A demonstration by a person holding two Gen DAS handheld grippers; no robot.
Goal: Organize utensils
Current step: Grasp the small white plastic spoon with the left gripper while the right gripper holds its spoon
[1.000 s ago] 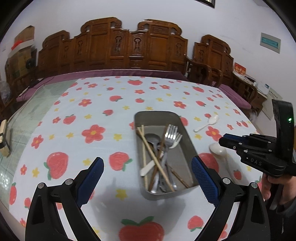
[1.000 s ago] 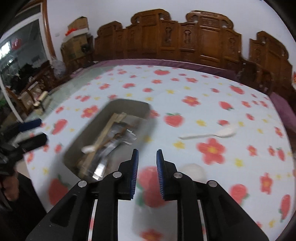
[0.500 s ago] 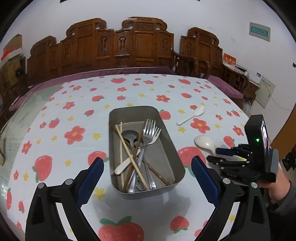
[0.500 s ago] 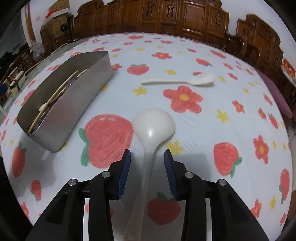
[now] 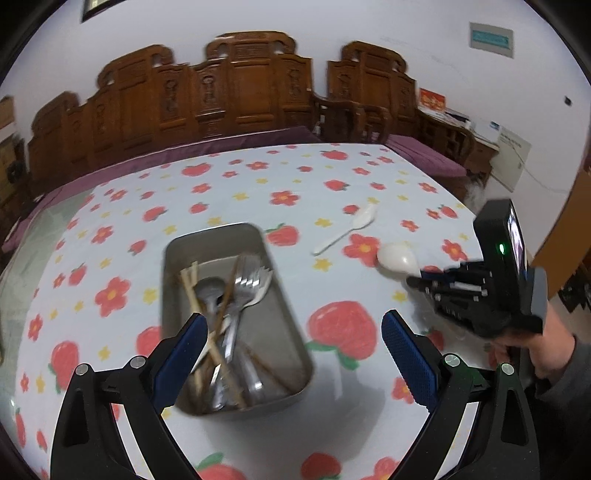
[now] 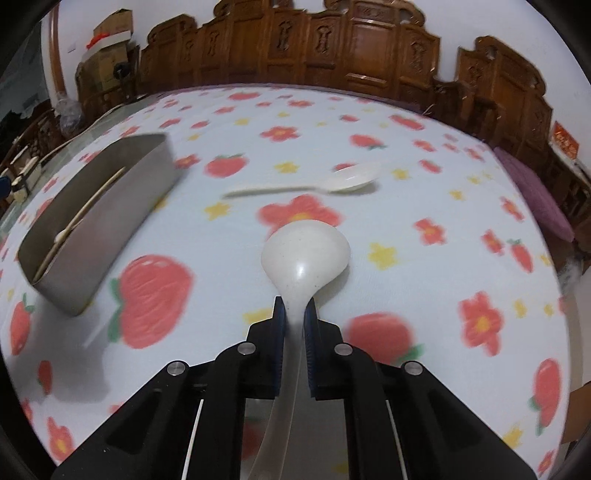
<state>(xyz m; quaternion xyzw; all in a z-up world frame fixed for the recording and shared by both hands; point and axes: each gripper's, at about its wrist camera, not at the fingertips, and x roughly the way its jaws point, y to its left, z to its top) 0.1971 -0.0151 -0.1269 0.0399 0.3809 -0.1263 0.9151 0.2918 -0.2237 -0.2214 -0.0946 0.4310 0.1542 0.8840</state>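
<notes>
On the left we see the grey metal tray (image 5: 236, 321) full of forks and chopsticks, and our left gripper (image 5: 291, 354) hangs wide open above it, holding nothing. Bare flowered tablecloth (image 6: 406, 280) lies between the tray and the spoons. A thin white spoon (image 6: 332, 182) lies beyond. Our right gripper (image 6: 294, 325) has just squeezed shut on the big white plastic spoon's (image 6: 304, 254) handle.

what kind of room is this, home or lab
Most likely a home dining or sitting room: a big table under a strawberry-print cloth, carved wooden chairs lined along the wall, and cardboard boxes stacked in a corner. Nothing lab-like shows.
</notes>
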